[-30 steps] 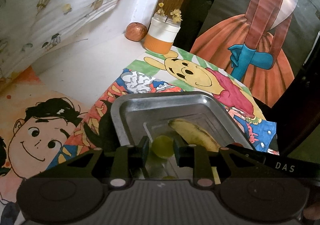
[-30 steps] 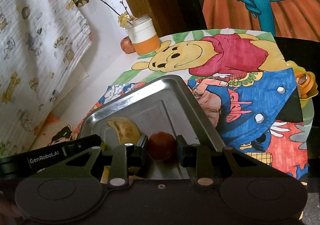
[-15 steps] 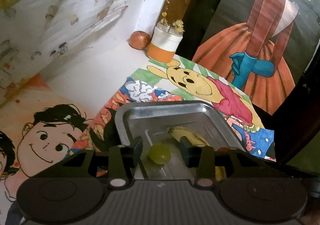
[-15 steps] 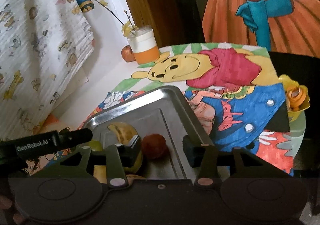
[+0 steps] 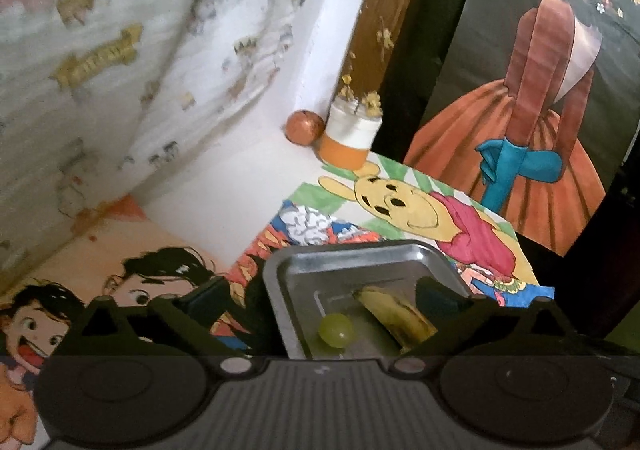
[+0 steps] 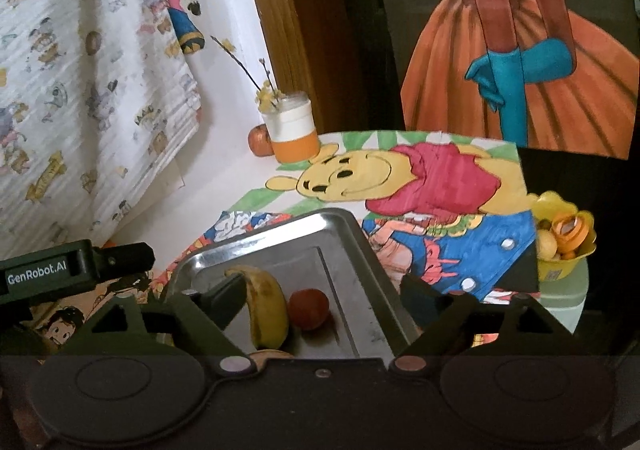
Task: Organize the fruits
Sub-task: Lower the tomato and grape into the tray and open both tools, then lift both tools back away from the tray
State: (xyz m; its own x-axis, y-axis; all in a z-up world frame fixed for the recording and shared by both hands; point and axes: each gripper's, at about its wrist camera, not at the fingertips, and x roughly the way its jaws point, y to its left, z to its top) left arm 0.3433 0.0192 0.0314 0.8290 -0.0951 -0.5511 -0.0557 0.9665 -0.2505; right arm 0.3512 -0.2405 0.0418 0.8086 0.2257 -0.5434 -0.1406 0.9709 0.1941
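Observation:
A metal tray (image 5: 352,254) (image 6: 280,234) lies on the cartoon drawings. A green round fruit (image 5: 335,330), a yellow banana (image 5: 396,314) (image 6: 266,310) and a red round fruit (image 6: 309,308) rest in it. My left gripper (image 5: 316,300) is open wide above the tray's near edge, with the green fruit lying free between its fingers. My right gripper (image 6: 324,294) is open wide, with the red fruit and banana lying free between its fingers. The left gripper's body (image 6: 76,270) shows at the left of the right wrist view.
A white and orange jar with yellow sprigs (image 5: 352,134) (image 6: 292,132) and a reddish apple (image 5: 304,126) (image 6: 260,140) stand at the back by the wall. A yellow bowl with fruit (image 6: 560,238) sits at the right edge. A patterned cloth (image 5: 120,50) hangs at the left.
Both grippers opened and pulled up and back. The left let go of the green fruit and the right let go of the red fruit; both fruits now lie in the tray.

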